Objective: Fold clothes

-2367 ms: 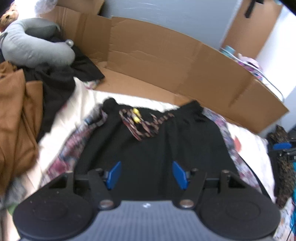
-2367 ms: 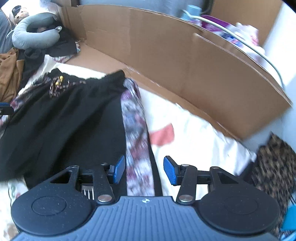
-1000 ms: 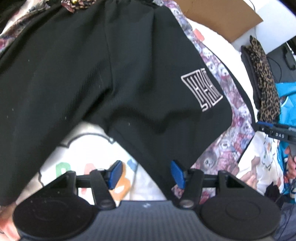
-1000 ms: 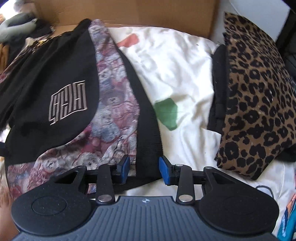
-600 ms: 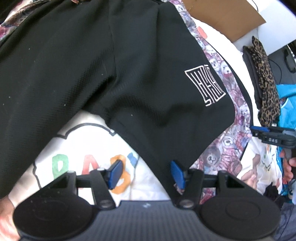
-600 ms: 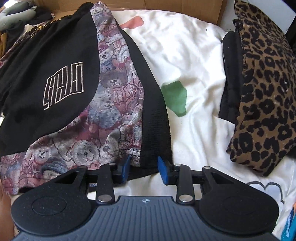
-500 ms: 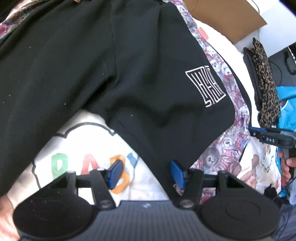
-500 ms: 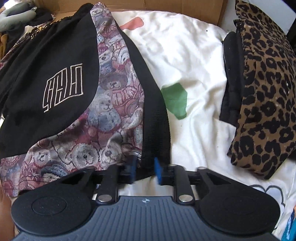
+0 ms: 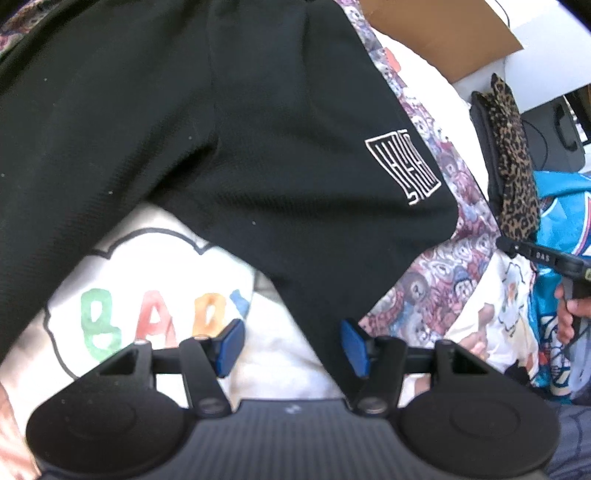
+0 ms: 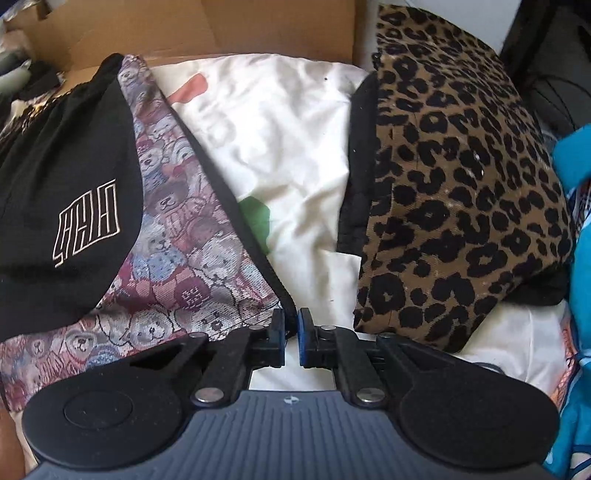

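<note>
Black shorts (image 9: 229, 122) with a white logo and teddy-bear side panels lie spread on a white printed sheet (image 9: 147, 280). My left gripper (image 9: 288, 347) is open over the inner hem of the right leg, blue pads either side of the hem corner. In the right wrist view the same shorts (image 10: 66, 177) show their bear panel (image 10: 177, 251) and black edge strip. My right gripper (image 10: 291, 332) is shut on the bottom outer corner of that leg. It also shows in the left wrist view (image 9: 539, 254), at the right edge.
A folded leopard-print garment (image 10: 454, 192) lies right of the shorts on the sheet (image 10: 280, 122). Turquoise cloth (image 10: 580, 258) lies at the far right. A cardboard wall (image 10: 221, 29) stands behind.
My right gripper's jaws closed on the black corner of the shorts' leg. My left gripper moved in slightly toward the inner hem and stayed open.
</note>
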### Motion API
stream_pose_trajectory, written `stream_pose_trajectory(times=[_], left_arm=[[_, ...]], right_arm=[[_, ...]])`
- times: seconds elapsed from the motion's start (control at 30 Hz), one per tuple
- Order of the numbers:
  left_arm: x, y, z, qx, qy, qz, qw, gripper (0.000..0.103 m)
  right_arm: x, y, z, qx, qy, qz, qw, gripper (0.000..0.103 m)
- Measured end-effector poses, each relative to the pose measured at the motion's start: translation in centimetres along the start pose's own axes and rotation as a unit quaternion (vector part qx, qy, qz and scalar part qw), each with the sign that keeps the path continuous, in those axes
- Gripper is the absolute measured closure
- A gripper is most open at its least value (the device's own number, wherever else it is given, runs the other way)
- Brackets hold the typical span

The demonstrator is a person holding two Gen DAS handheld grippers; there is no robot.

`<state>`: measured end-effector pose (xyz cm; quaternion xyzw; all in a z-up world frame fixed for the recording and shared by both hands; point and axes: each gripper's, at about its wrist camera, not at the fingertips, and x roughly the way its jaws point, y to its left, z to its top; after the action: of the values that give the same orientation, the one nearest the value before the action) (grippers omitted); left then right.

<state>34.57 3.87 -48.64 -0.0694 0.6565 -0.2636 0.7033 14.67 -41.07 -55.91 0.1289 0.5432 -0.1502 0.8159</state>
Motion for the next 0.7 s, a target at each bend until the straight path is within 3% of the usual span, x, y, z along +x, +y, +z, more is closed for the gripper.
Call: stream_pose_trajectory(times=[0.03, 0.1, 0.17, 0.2, 0.43, 0.63, 0.7], left_arm=[[0.0, 0.0, 0.0, -0.003, 0.001, -0.003, 1.0, 0.043], [0.0, 0.2, -0.1, -0.01, 0.001, -0.012, 0.9999, 0.043], [0.0, 0.2, -0.2, -0.019, 0.002, -0.023, 0.9995, 0.043], [0.0, 0.3, -0.2, -0.024, 0.003, -0.03, 0.9993, 0.043], [2.1, -1.0, -0.2, -0.059, 0.023, -0.068, 0.9957, 0.045], [3.4, -2.7, -1.3, -0.032, 0.043, -0.072, 0.996, 0.071], [3.7, -2.9, -1.6, -0.029, 0.048, -0.076, 0.9955, 0.091]], right_arm=[[-0.1, -0.1, 0.0, 0.002, -0.001, 0.005, 1.0, 0.094], [-0.5, -0.2, -0.2, 0.009, -0.01, 0.005, 1.0, 0.081], [-0.6, -0.6, 0.0, 0.02, -0.021, 0.015, 0.999, 0.058], [-0.6, -0.9, 0.0, 0.029, -0.025, 0.021, 0.999, 0.056], [1.4, -1.7, -0.1, 0.059, -0.011, 0.041, 0.997, 0.055], [2.6, -1.5, -0.2, 0.048, -0.014, 0.049, 0.998, 0.057], [2.7, -1.1, -0.2, 0.032, -0.013, 0.051, 0.998, 0.075]])
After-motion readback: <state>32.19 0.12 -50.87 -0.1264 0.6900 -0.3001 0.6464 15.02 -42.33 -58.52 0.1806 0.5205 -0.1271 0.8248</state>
